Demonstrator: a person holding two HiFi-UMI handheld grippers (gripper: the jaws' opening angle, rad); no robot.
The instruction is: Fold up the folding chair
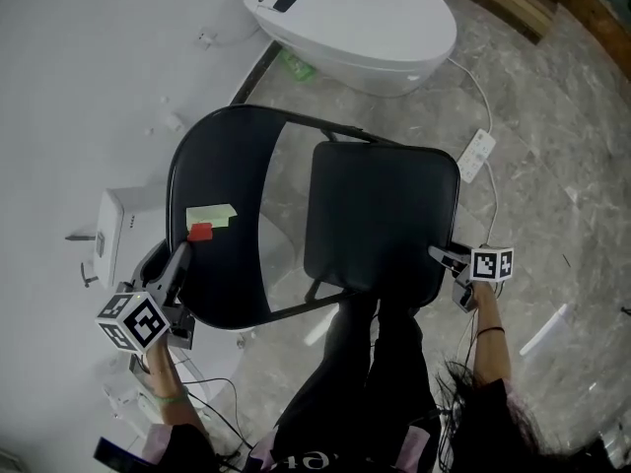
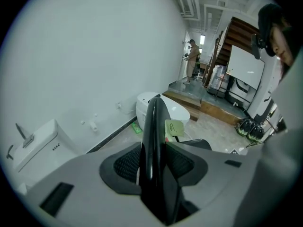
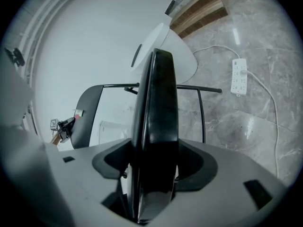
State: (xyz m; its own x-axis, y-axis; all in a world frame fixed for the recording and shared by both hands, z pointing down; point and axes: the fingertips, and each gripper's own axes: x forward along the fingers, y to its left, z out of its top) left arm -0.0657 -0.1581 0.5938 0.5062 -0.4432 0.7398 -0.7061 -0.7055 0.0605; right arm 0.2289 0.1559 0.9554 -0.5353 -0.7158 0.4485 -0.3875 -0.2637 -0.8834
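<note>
Inside left tool (image 1: 180, 260), clamped chair backrest (image 1: 232, 274); inside right tool (image 1: 441, 256), clamped seat (image 1: 380, 215).

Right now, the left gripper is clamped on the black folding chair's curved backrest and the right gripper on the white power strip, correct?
No. The right gripper is clamped on the chair's black padded seat, as the right gripper view shows; the white power strip lies apart on the floor.

Legs of the chair (image 1: 222, 264) mostly hidden under its seat (image 1: 380, 220); toilet (image 1: 355, 23) cut off at top edge; label (image 1: 210, 215) print unreadable
</note>
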